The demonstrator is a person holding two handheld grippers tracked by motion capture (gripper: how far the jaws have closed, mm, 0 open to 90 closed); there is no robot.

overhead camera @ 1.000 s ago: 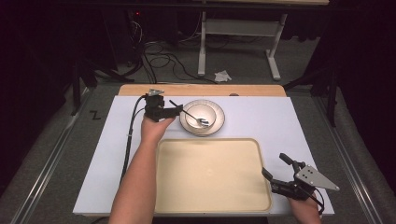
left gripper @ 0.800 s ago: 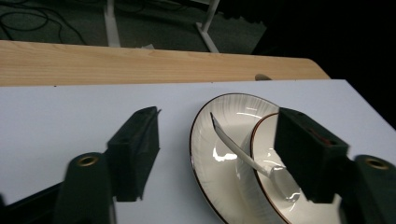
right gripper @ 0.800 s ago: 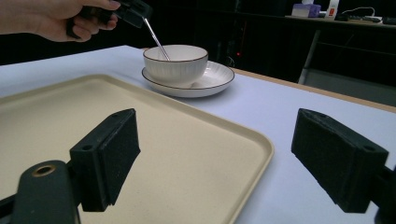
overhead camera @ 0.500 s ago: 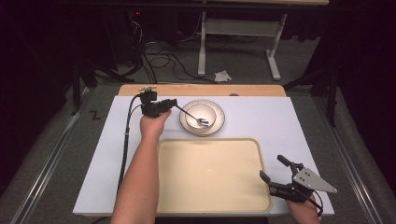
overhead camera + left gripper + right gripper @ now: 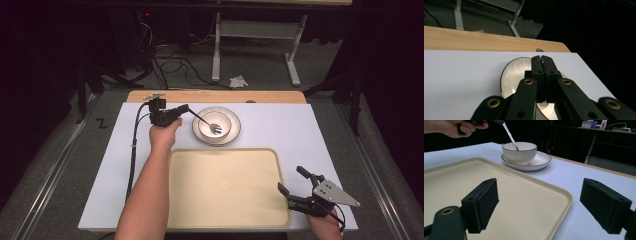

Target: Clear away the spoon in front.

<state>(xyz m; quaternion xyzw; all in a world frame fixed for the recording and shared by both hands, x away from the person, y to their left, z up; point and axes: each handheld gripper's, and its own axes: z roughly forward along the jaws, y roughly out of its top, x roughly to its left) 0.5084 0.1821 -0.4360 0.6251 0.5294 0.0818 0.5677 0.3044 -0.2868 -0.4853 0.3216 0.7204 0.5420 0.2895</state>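
Observation:
A white bowl [image 5: 216, 125] stands on a white saucer plate [image 5: 234, 134] at the table's far middle. A metal utensil [image 5: 202, 120] leans in the bowl with its head on the bottom; the bowl [image 5: 519, 151] and the handle [image 5: 510, 136] also appear in the right gripper view. My left gripper [image 5: 185, 109] is shut on the handle's top end, left of the bowl; in its own view the jaws [image 5: 541, 58] are pressed together over the bowl [image 5: 512, 77]. My right gripper [image 5: 290, 178] is open at the beige tray's [image 5: 225, 215] near right corner, with nothing between its pads [image 5: 484, 200].
The white mat [image 5: 310, 130] covers the table, with a wooden strip [image 5: 215, 96] along the far edge. A black cable [image 5: 133, 155] trails from the left gripper down the mat's left side. Beyond the table are a desk frame [image 5: 216, 50] and floor cables.
My left gripper has drifted slightly to the left with the utensil handle in it. The bowl, plate, tray and right gripper stay where they were.

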